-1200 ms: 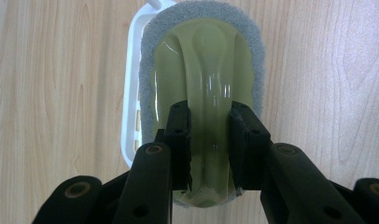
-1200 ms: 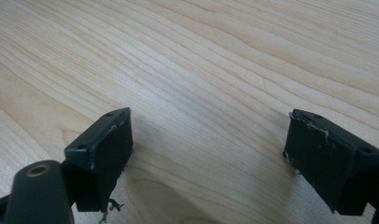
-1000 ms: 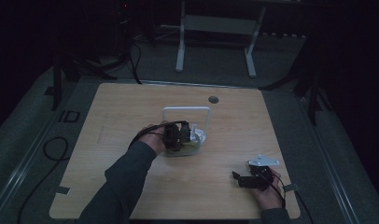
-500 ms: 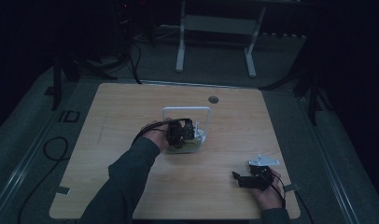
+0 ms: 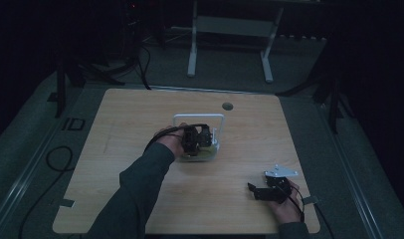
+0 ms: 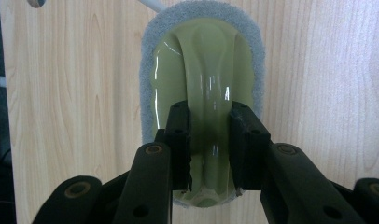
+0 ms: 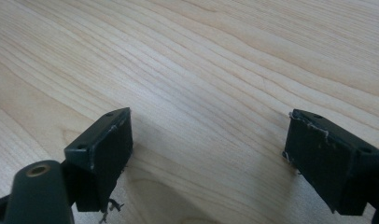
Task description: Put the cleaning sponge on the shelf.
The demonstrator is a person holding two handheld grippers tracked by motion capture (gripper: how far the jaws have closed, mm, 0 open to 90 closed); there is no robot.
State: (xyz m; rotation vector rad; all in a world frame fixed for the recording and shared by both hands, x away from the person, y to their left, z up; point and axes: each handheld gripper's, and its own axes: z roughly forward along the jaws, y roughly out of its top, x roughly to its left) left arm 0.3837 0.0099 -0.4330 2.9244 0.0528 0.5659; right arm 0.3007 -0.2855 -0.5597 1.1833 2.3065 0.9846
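Observation:
A pale green scrubber (image 6: 201, 60) with a grey sponge rim lies flat on the wooden table (image 5: 140, 119). A raised ridge runs along its back as a handle. My left gripper (image 6: 208, 126) is shut on that ridge, one jaw on each side. From above, the left gripper (image 5: 197, 138) sits over the scrubber (image 5: 200, 157) near the table's middle. My right gripper (image 5: 253, 191) rests at the front right, jaws wide apart over bare wood. In its own view the right gripper (image 7: 211, 158) holds nothing.
A white loop-shaped frame (image 5: 199, 117) lies just behind the scrubber. A round cable hole (image 5: 227, 106) is set in the table's far side. A white stand (image 5: 230, 25) is on the floor beyond, and cables (image 5: 55, 159) lie to the left.
My left gripper has shifted slightly away from me and to the right over the scrubber. The right gripper has stayed where it was.

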